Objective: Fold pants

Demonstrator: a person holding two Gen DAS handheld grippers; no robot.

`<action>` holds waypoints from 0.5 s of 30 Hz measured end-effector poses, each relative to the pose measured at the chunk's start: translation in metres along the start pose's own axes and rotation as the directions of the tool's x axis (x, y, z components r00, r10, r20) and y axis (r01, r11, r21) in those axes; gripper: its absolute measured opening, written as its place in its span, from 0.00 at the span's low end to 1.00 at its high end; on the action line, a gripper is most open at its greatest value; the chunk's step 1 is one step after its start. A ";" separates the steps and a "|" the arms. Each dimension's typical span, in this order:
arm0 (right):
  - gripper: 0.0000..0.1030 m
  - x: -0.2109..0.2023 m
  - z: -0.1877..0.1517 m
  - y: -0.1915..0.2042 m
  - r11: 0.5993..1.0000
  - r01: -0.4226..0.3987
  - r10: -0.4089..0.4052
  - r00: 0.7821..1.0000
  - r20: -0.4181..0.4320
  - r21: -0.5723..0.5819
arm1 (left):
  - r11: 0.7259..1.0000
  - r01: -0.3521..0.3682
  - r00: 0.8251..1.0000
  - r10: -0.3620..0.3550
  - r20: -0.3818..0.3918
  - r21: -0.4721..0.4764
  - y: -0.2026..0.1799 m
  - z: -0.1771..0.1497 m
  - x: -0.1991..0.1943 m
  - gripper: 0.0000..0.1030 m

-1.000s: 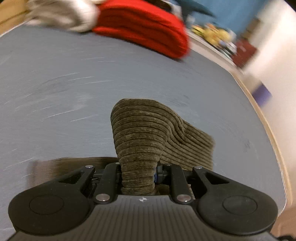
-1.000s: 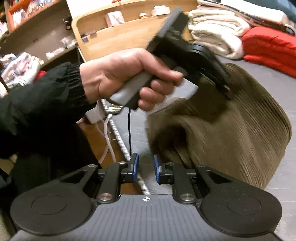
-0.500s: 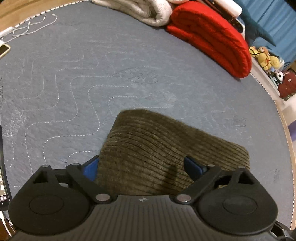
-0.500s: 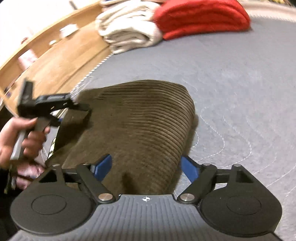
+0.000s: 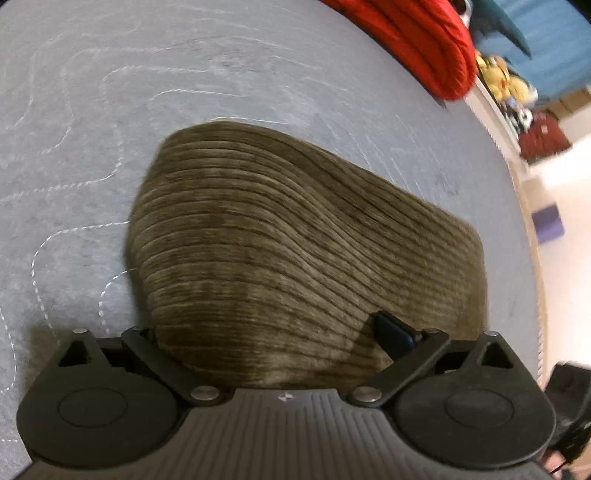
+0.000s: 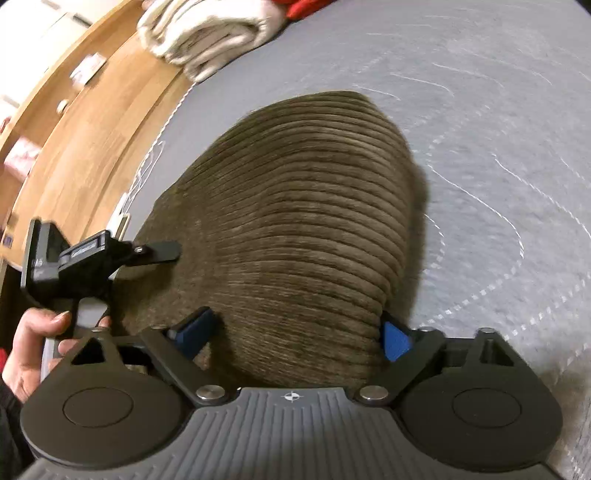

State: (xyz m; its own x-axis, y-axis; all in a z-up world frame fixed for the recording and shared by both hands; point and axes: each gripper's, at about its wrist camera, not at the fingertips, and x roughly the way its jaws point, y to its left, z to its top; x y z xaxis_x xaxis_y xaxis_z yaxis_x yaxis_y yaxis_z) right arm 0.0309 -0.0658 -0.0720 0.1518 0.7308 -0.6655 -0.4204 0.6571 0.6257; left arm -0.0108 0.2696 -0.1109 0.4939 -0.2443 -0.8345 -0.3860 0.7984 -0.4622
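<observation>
The brown corduroy pants (image 5: 295, 240) lie folded in a flat bundle on the grey quilted bed cover (image 5: 92, 110). My left gripper (image 5: 273, 336) sits low over the bundle's near edge, its jaws spread wide and still opening, with the cloth between them and not pinched. In the right wrist view the pants (image 6: 306, 221) fill the middle. My right gripper (image 6: 295, 332) straddles their near edge, its jaws closing, and the blue pads (image 6: 395, 339) are not clamped on the cloth. One of the left gripper's fingers (image 6: 159, 253) rests over the pants' left side.
A red folded blanket (image 5: 417, 40) and cream blankets (image 6: 207, 33) lie at the far end of the bed. A wooden frame (image 6: 92, 129) and a white cable (image 6: 147, 166) run along the left edge. A person's hand (image 6: 33, 343) holds the left gripper. Plush toys (image 5: 506, 81) sit beyond the bed.
The left gripper let go of the bunched cloth it held up; the pants now lie flat. Both grippers opened wide and sank closer to the bundle, and the right one rolled level.
</observation>
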 end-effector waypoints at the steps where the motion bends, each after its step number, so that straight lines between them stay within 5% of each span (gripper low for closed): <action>1: 0.55 -0.002 0.000 0.003 1.000 0.003 -0.003 1.000 0.011 -0.015 | 1.000 -0.004 1.000 0.004 0.002 0.014 -0.004 -0.002 0.001 0.95; 4: 0.37 -0.016 0.004 0.007 0.999 -0.022 0.023 0.999 0.046 -0.031 | 0.999 -0.008 1.000 0.007 0.015 0.046 -0.019 -0.009 -0.001 0.86; 8: 0.35 -0.053 0.006 0.007 0.996 -0.048 0.056 0.992 0.113 -0.075 | 0.996 0.071 0.997 -0.072 0.019 0.058 -0.042 -0.014 0.000 0.66; 13: 0.34 -0.120 0.013 -0.017 0.997 -0.034 0.050 0.971 0.232 -0.071 | 0.973 0.147 0.988 -0.151 0.010 0.177 -0.120 -0.024 0.018 0.49; 15: 0.34 -0.147 0.015 -0.033 0.997 -0.016 0.036 0.961 0.274 -0.075 | 0.961 0.180 0.983 -0.186 0.008 0.209 -0.151 -0.028 0.030 0.48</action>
State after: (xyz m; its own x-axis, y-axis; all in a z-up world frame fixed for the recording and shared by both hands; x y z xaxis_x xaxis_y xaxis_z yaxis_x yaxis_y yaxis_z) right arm 0.0360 -0.1926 0.0116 0.3761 0.7766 -0.5054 -0.4884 0.6297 0.6041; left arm 0.0404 0.1268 -0.0744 0.5633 -0.3842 -0.7315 -0.1195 0.8381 -0.5322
